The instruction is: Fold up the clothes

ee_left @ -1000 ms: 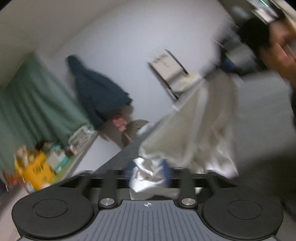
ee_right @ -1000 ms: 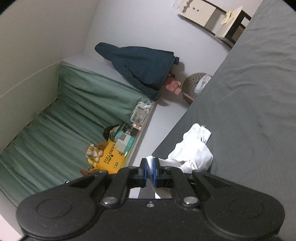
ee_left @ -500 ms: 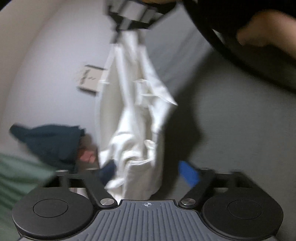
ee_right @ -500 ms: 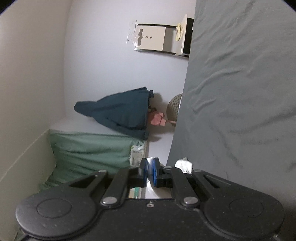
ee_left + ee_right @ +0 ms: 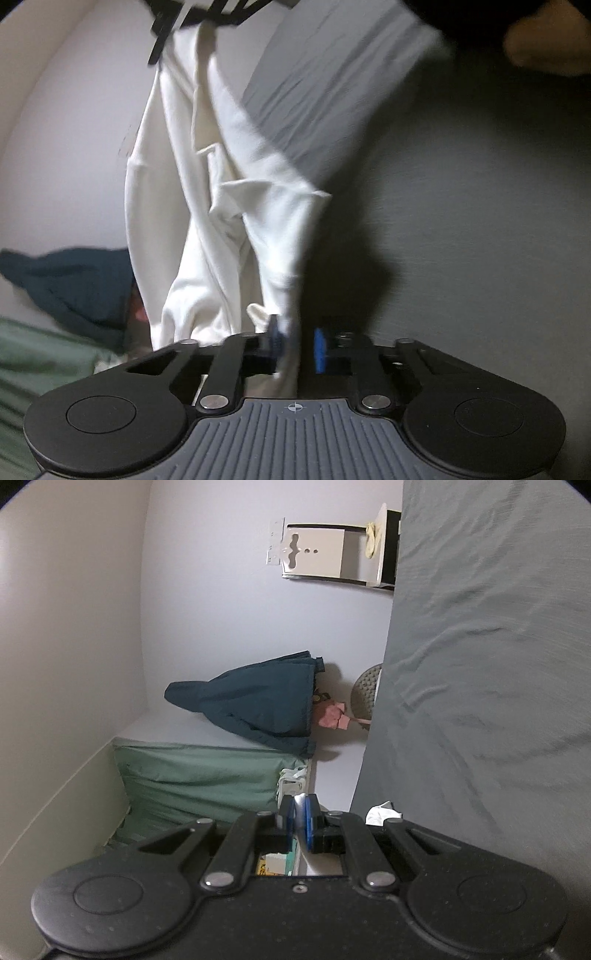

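Fingers on my left gripper are closing around the lower edge of the white garment, cloth between the blue pads, which do not yet press on it. Those of my right gripper are clenched on a thin white fold of that garment. It hangs from the right gripper, seen at the top of the left view, draped down over the grey bed. A dark blue jacket hangs on the wall beyond.

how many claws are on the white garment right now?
2. The right claw pinches the white garment's top; the left claw is closing on its lower edge.
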Motion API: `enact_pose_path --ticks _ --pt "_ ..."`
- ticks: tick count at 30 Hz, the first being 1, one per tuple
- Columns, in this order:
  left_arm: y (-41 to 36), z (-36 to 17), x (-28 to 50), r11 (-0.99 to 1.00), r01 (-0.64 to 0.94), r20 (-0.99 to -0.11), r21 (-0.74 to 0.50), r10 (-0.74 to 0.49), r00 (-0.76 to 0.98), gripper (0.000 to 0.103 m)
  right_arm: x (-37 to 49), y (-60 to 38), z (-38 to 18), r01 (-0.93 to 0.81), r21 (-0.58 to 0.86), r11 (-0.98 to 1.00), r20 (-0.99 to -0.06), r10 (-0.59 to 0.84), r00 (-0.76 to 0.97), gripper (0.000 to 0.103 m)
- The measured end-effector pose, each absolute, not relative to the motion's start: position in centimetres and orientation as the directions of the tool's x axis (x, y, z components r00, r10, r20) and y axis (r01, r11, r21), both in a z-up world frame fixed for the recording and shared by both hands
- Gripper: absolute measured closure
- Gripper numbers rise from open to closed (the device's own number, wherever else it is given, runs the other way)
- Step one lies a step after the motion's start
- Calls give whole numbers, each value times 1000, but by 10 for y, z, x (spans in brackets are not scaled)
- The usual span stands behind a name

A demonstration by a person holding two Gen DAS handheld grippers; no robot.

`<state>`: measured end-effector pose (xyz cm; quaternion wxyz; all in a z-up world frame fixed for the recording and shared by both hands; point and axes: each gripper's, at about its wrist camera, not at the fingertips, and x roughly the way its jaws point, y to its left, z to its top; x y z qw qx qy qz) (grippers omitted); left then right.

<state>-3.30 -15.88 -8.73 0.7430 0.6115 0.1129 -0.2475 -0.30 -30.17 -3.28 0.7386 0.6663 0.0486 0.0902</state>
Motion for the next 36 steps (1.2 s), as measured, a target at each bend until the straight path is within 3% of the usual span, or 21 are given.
enact_pose_path --ticks 2,12,24,26,30,36 --pt "-161 -83 -26 173 496 -459 851 -216 862 99 -4 -301 -32 -69 993 98 48 202 978 96" --pt "-126 2 -17 545 259 -240 797 -108 965 99 -21 -295 -17 -74 987 142 36 248 968 96" --pt "-60 126 -51 647 -22 64 762 -42 997 99 -81 -236 46 -205 952 226 51 545 837 96" --pt "-52 133 -66 664 -47 85 747 -25 996 99 -95 -222 50 -193 947 256 -1 606 796 94" --pt "-30 129 -83 664 -49 61 746 6 998 99 -112 -194 52 -145 892 429 -212 679 703 85" --pt "5 111 -127 673 -25 -14 739 53 999 99 -119 -171 74 -226 613 757 -485 587 649 77"
